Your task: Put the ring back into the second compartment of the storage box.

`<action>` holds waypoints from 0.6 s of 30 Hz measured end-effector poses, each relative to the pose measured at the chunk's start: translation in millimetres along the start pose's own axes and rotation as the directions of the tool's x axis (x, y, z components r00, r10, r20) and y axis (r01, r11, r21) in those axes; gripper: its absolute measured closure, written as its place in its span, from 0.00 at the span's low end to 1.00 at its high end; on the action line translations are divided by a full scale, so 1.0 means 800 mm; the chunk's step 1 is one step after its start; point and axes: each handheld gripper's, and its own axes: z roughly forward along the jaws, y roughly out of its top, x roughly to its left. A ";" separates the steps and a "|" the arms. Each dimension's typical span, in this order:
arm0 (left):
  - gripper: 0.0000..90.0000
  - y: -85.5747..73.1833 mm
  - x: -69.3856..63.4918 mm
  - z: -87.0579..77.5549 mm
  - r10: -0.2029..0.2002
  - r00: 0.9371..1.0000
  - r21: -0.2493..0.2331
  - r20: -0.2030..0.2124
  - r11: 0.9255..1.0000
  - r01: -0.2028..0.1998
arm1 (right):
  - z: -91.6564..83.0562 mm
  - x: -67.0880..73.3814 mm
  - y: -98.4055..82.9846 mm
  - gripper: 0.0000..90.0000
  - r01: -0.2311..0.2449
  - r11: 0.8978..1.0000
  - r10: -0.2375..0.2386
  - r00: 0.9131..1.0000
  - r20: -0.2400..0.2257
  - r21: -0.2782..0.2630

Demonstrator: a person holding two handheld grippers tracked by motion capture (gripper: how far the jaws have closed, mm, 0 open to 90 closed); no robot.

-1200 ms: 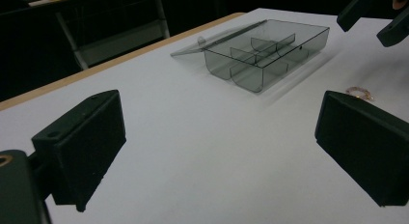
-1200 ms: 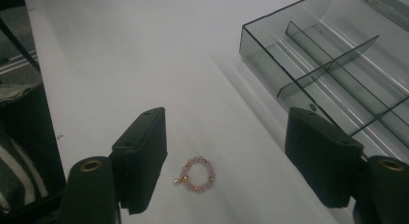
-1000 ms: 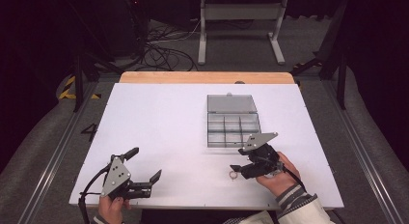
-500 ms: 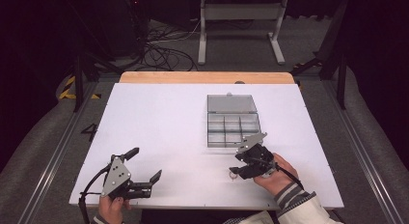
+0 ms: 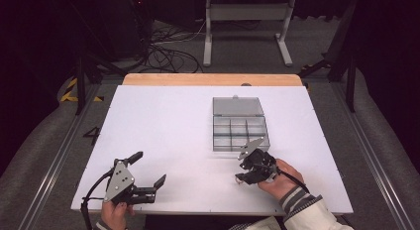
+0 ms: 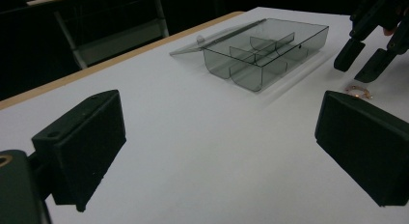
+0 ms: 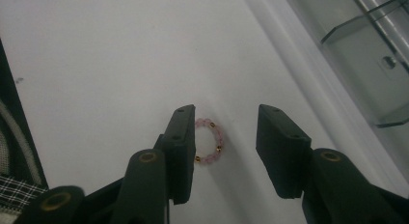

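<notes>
A small ring of pink and gold beads (image 7: 208, 142) lies flat on the white table (image 5: 163, 121). My right gripper (image 7: 226, 122) points down over it with the ring between its two black jaws, nearer one jaw and apart from the other. The jaws have just been closing and do not press on the ring. In the high view the right gripper (image 5: 243, 175) sits just in front of a clear compartment box (image 5: 240, 131) with its lid laid back. My left gripper (image 5: 148, 168) rests at the table's near left, open and holding nothing. The left gripper view shows the ring (image 6: 358, 92) under the right gripper (image 6: 359, 62).
The clear box (image 6: 263, 50) has several compartments and stands right of the table's middle. A wooden strip (image 5: 213, 80) runs along the far edge. Beyond it, cables and a metal stand (image 5: 247, 22) lie on the dark floor.
My right gripper has shifted left and tipped down over the bead ring, and its jaws have narrowed around it. The left gripper has not moved.
</notes>
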 end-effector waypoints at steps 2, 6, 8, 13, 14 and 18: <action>0.05 0.000 0.001 0.000 0.007 1.000 0.001 -0.001 1.000 -0.007 | 0.003 0.000 0.001 0.68 0.005 1.000 -0.005 1.000 0.000 0.014; 0.05 0.000 0.001 0.000 0.006 1.000 0.000 -0.001 1.000 -0.006 | 0.007 0.001 0.002 0.70 0.009 0.999 -0.008 1.000 -0.003 0.031; 0.05 0.000 0.001 0.000 0.006 1.000 0.000 -0.001 1.000 -0.006 | 0.009 0.000 0.003 0.72 0.016 0.999 -0.016 1.000 0.000 0.042; 0.05 0.000 0.001 0.000 0.008 1.000 0.003 0.000 1.000 -0.008 | 0.012 0.000 0.004 0.75 0.024 0.998 -0.024 1.000 -0.001 0.054; 0.05 0.000 0.001 0.000 0.006 1.000 0.000 0.000 1.000 -0.006 | 0.012 0.000 0.004 0.76 0.026 0.998 -0.026 1.000 0.003 0.058; 0.05 0.000 0.001 0.000 0.005 1.000 0.000 -0.001 1.000 -0.005 | 0.014 0.001 0.005 0.81 0.023 0.998 -0.023 1.000 0.001 0.060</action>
